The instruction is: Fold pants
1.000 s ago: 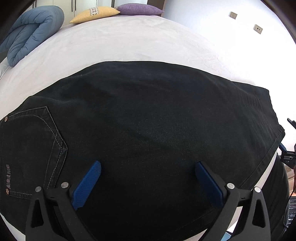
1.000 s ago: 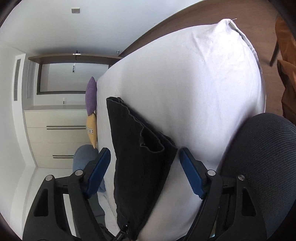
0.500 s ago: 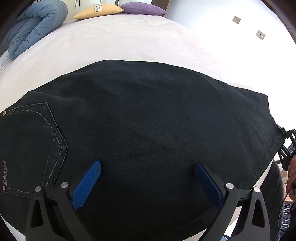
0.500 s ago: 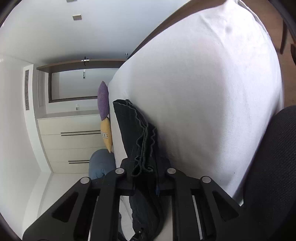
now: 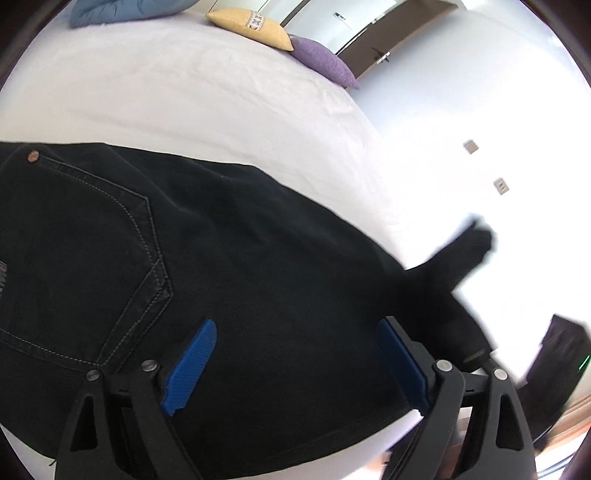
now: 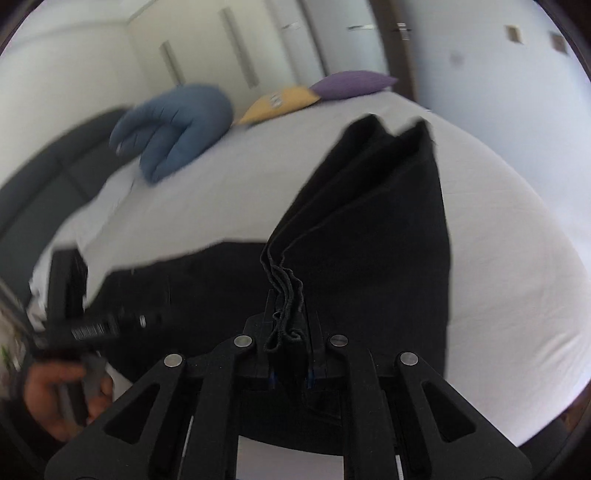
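Observation:
Black jeans (image 5: 240,266) lie on a white bed (image 5: 207,99), back pocket at the left. My left gripper (image 5: 295,362) is open, its blue pads (image 5: 190,365) just above the cloth near the bed's front edge. My right gripper (image 6: 290,332) is shut on the bunched hem of the jeans (image 6: 373,221) and holds the leg end lifted above the bed. The lifted leg end shows at the right of the left wrist view (image 5: 461,251). The left gripper also shows at the left of the right wrist view (image 6: 74,314), held by a hand.
At the head of the bed lie a rolled blue duvet (image 6: 173,125), a yellow pillow (image 5: 255,27) and a purple pillow (image 5: 325,61). White wardrobes (image 6: 229,48) stand behind. A dark headboard or sofa (image 6: 40,184) is at the left.
My right gripper closed on the hem and lifted the leg end up and over toward the waist. My left gripper shifted left and turned, staying open above the jeans.

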A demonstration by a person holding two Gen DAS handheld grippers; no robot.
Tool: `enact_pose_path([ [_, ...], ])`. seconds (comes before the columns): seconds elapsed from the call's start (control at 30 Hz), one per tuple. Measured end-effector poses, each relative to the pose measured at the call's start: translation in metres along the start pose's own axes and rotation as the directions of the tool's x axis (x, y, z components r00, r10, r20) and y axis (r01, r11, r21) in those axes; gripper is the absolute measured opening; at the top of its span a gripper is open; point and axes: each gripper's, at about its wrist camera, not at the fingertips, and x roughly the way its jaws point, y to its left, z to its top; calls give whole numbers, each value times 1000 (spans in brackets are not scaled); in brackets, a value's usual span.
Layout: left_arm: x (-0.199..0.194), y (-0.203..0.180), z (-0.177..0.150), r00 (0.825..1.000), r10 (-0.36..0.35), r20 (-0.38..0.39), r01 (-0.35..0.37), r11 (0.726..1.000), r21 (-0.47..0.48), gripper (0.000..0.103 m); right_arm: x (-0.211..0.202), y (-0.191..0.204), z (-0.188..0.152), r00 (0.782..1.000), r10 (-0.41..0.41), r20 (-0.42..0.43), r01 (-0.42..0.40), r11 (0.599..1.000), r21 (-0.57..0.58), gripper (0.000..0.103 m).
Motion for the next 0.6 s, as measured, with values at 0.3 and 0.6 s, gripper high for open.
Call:
enact_pose_path([
  [0.3, 15, 12, 24, 988, -123, -92, 113, 987, -110, 102, 44, 28, -17, 997, -37, -66, 34, 998, -45, 10],
  [0.6, 57, 3, 42, 967, -116, -225, 100, 992, -83, 102, 11, 67, -46, 997, -71, 5, 71, 985, -160, 10],
])
